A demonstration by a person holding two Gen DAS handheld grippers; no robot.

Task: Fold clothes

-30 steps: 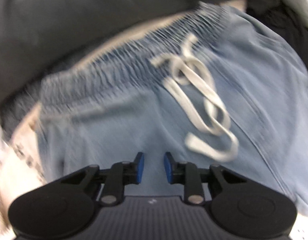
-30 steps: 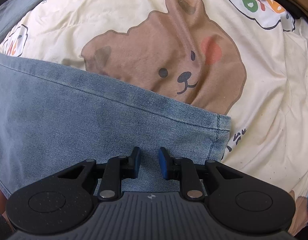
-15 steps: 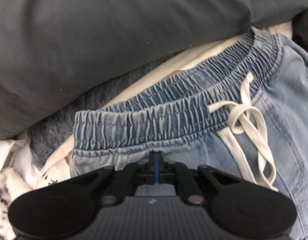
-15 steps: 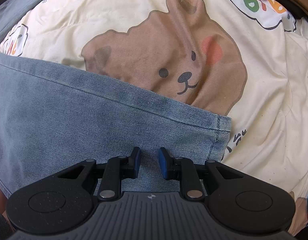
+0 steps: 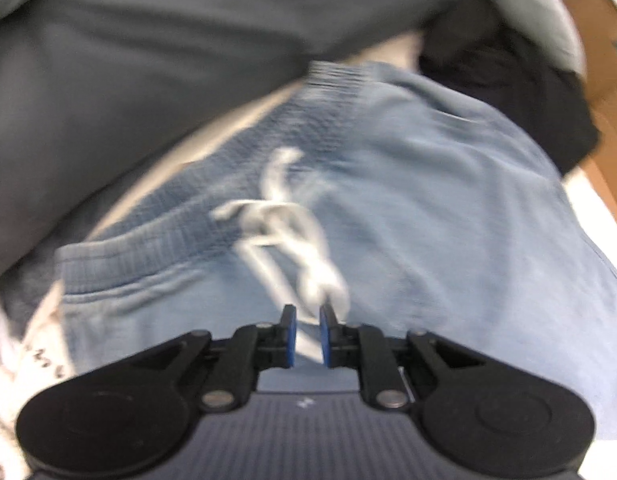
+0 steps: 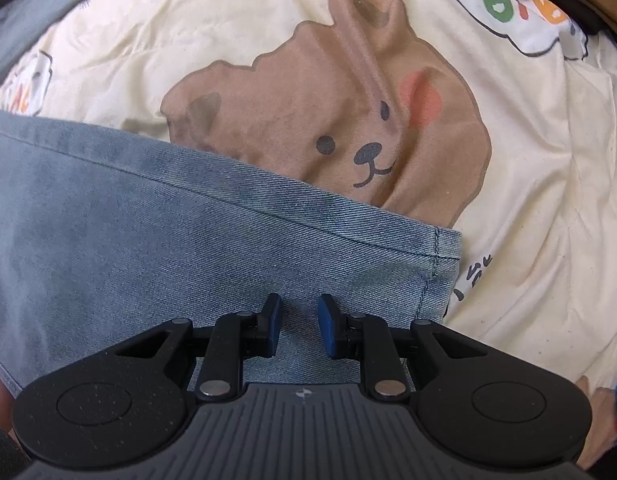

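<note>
Cream bedding (image 6: 528, 200) with a brown cartoon bear covers the bed, and the denim shorts (image 6: 148, 240) lie flat across it, filling the lower left of the right view and the middle of the left view. I judge the denim soft but fairly heavy, limp when lifted; the elastic waistband (image 5: 212, 216) and the hem corner (image 6: 444, 248) look like the firmest holds. My right gripper (image 6: 298, 330) hangs over the leg, jaws narrowly parted, nothing between them. My left gripper (image 5: 307, 336) has pulled back from the waistband it was clamped on half a second ago; its jaws are opening, gap empty, drawstring (image 5: 284, 232) just above.
</note>
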